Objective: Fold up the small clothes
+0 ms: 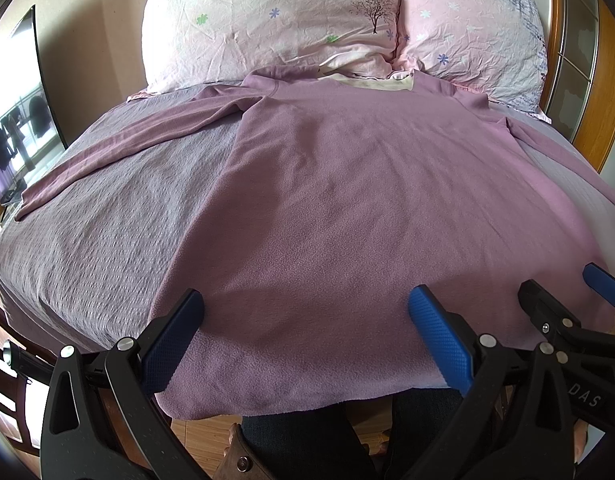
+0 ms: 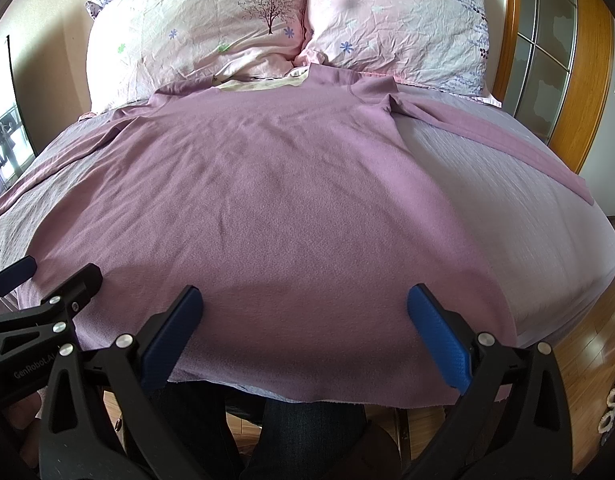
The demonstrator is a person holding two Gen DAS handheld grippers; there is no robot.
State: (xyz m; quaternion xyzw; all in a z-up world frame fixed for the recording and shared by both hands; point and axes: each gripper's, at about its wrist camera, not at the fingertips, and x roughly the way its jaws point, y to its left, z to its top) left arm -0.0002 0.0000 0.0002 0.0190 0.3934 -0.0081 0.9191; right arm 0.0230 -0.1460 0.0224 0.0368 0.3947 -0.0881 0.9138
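Now my left gripper (image 1: pixel 305 308) and right gripper (image 2: pixel 304 307) both hover spread wide, empty, over the hem of the purple shirt (image 1: pixel 347 200) lying flat on the bed (image 1: pixel 107 220). Readable: "GenRobot.AI" on my left gripper in the right view, "DAS" on my right gripper in the left view.

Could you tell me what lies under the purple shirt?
The grey bedsheet shows around the purple shirt; a cream cloth peeks out at its collar. The rest is covered.
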